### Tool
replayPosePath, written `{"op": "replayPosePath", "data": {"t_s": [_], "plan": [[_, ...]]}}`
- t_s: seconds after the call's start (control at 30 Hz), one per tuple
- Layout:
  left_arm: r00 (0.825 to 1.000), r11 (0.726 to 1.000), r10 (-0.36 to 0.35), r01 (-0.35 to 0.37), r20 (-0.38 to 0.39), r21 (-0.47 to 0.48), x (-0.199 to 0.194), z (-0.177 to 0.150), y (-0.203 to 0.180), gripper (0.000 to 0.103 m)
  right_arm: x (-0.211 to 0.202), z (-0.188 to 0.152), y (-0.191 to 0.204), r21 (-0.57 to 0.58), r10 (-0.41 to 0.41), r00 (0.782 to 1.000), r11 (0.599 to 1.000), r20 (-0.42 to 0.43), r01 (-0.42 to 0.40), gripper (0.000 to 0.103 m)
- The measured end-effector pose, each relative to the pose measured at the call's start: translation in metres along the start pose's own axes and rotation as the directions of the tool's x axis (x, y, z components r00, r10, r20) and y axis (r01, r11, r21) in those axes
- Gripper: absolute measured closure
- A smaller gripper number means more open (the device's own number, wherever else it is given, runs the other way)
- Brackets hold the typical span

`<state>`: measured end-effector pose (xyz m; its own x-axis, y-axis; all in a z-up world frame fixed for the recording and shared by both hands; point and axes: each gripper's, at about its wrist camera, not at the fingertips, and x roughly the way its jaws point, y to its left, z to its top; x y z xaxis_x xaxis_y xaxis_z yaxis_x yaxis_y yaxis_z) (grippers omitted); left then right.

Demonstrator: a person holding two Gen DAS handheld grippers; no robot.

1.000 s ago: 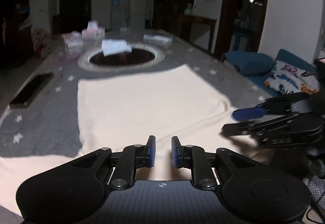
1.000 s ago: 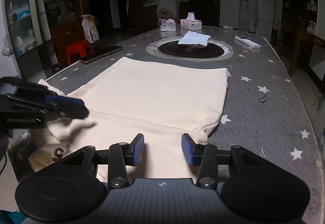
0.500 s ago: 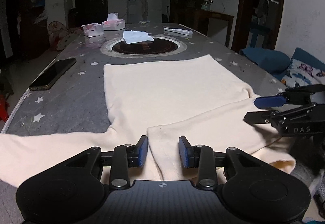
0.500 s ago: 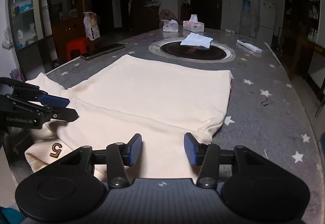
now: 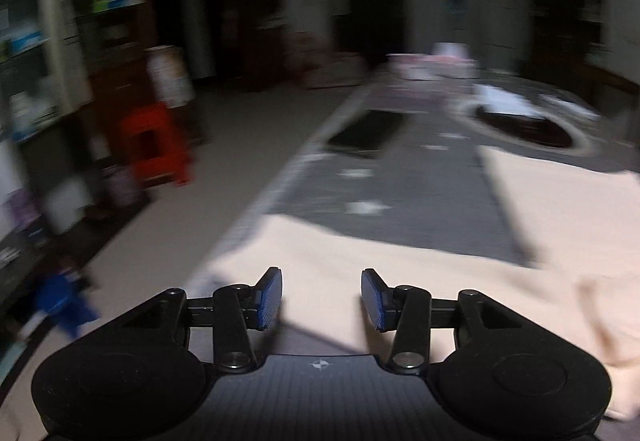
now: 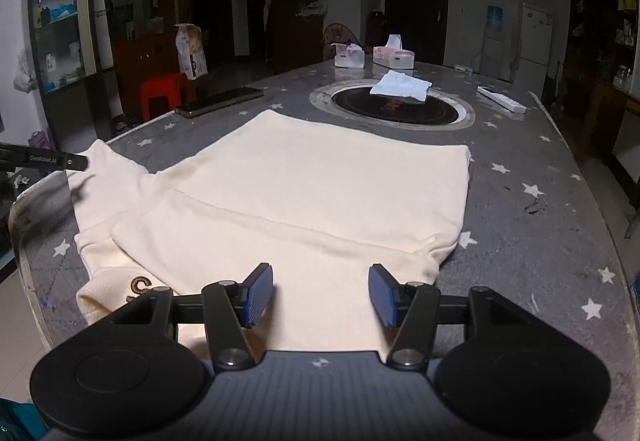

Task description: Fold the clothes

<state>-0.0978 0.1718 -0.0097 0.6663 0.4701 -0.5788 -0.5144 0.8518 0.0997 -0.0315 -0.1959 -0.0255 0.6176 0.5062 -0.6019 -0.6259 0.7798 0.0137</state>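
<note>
Fingers of the right gripper (image 6: 321, 291) stand apart, nothing between them, above the near hem of a cream sweatshirt (image 6: 304, 197) lying flat on the star-patterned grey table (image 6: 532, 225). The left gripper (image 5: 321, 295), likewise spread and holding nothing, hangs over the sleeve (image 5: 360, 261) at the table's left edge; that view is motion-blurred. Beyond lie a phone (image 6: 220, 102), a round inset hotplate (image 6: 394, 110) bearing a white cloth (image 6: 402, 85), then tissue boxes (image 6: 392, 57).

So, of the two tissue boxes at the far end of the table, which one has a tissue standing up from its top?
The pink tissue box, on the right. The white tissue box beside it shows only crumpled tissue.
</note>
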Motion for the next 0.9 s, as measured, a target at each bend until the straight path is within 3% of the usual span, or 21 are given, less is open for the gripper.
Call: {"op": "replayPosePath", "data": {"t_s": [0.13, 0.3, 0.47, 0.53, 0.63, 0.73, 0.8, 0.9], "plan": [[0.994, 0.992, 0.103, -0.105, -0.029, -0.064, 0.016, 0.001, 0.023, 0.049, -0.001, 0.0, 0.001, 0.004, 0.003, 1.0, 1.0, 0.002, -0.003, 0.049], [0.995, 0.989, 0.091, -0.096, -0.05, -0.111, 0.026, 0.001, 0.034, 0.051, -0.003, 0.0, 0.002, 0.004, 0.004, 1.0, 1.0, 0.006, -0.004, 0.049], [0.997, 0.992, 0.069, -0.071, -0.026, -0.102, 0.028, 0.002, 0.032, 0.093, -0.007, 0.0, 0.001, 0.014, -0.001, 1.0, 1.0, 0.014, 0.001, 0.049], [0.999, 0.993, 0.052, -0.052, -0.007, -0.103, 0.024, 0.004, 0.031, 0.095, -0.008, 0.0, 0.001, 0.017, -0.002, 1.0, 1.0, 0.019, 0.002, 0.049], [0.999, 0.994, -0.031, 0.035, 0.04, -0.106, 0.007, 0.012, 0.024, 0.096, -0.01, 0.001, 0.0, 0.023, -0.001, 1.0, 1.0, 0.028, 0.001, 0.049], [0.98, 0.98, -0.176, 0.183, 0.089, -0.074, -0.018, 0.023, 0.001, 0.097, -0.013, 0.001, -0.002, 0.034, 0.002, 0.999, 0.999, 0.036, -0.003, 0.049], [0.955, 0.959, -0.272, 0.279, 0.119, -0.048, -0.035, 0.03, -0.014, 0.097, -0.015, 0.001, -0.003, 0.045, 0.003, 0.999, 0.999, 0.045, -0.005, 0.049], [0.898, 0.909, -0.41, 0.416, 0.158, -0.005, -0.06, 0.041, -0.036, 0.097, -0.018, 0.001, -0.006, 0.061, 0.0, 0.998, 0.998, 0.057, -0.003, 0.049]]}}
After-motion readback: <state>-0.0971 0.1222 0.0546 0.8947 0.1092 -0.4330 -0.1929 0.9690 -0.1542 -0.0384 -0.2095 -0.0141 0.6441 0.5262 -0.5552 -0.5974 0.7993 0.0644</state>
